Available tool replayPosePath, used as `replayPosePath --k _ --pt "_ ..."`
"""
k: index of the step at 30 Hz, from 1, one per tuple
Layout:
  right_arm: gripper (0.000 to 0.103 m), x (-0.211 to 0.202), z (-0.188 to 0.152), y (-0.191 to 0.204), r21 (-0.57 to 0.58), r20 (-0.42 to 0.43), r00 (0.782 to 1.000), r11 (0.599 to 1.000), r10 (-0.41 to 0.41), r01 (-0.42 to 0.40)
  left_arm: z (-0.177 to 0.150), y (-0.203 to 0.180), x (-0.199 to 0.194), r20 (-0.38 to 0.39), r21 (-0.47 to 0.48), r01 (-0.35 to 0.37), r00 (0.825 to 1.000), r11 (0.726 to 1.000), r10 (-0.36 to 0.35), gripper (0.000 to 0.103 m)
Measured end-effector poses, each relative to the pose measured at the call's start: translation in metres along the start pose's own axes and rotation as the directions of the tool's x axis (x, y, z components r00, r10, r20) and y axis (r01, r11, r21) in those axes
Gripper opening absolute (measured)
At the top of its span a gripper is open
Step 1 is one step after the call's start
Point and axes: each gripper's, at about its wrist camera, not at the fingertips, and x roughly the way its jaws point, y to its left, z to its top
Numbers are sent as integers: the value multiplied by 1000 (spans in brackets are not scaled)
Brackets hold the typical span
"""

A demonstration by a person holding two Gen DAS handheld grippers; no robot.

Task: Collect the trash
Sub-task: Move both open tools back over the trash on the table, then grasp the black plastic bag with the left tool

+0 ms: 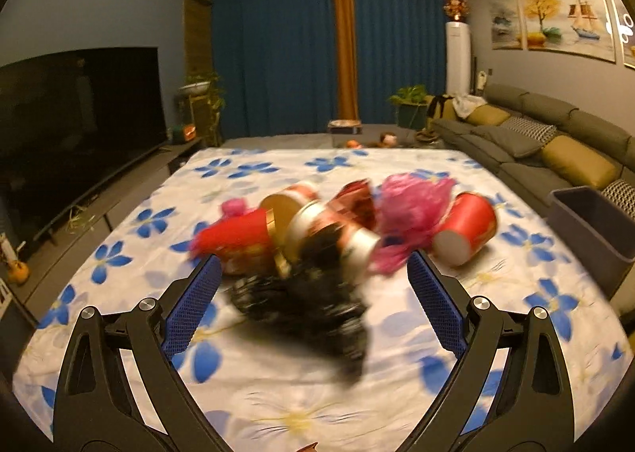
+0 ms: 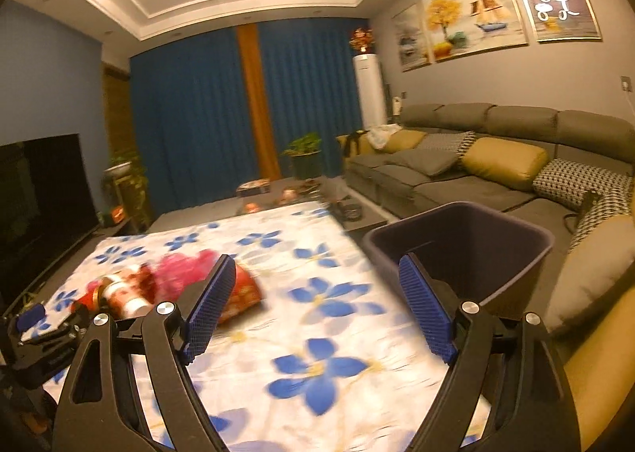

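Note:
A blurred heap of trash lies on the flower-print tablecloth (image 1: 119, 253). In it are a red paper cup (image 1: 238, 237), a second red cup on its side (image 1: 468, 229), a crumpled pink bag (image 1: 408, 210), printed paper tubs (image 1: 337, 229) and a black plastic bag (image 1: 305, 313). My left gripper (image 1: 313, 257) is open, and the black bag sits low between its blue pads without touching them. My right gripper (image 2: 317, 259) is open over bare cloth with nothing between its fingers. The heap (image 2: 131, 285) lies to its left and a red cup (image 2: 244, 289) shows just behind its left finger.
A dark grey bin (image 2: 460, 210) stands at the table's right edge, also seen as the bin (image 1: 587, 222) in the left wrist view. A grey sofa (image 2: 476, 174) runs along the right wall. A large TV (image 1: 79, 114) stands to the left. Blue curtains close off the far end.

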Motion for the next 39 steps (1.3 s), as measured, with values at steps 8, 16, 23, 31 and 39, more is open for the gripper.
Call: replayPosePath --k 8,16,23,31,39 --pt "82 9 -14 46 -31 -31 997 997 73 -74 -4 25 13 -31 -31 14 999 999 -15 92" --pt "82 25 -19 66 -57 -67 993 993 102 -106 -7 18 51 -145 -46 65 987 997 -71 77" --pt "82 42 -23 85 -81 -100 988 988 120 -128 -18 25 78 -255 -105 136 954 985 -159 25" --pt "82 61 -26 97 -103 -122 987 988 106 -119 -12 38 64 -211 -131 168 958 977 -194 2" --pt "82 112 -17 81 -118 -156 987 992 30 -49 7 47 40 -120 -133 192 971 972 -208 2"
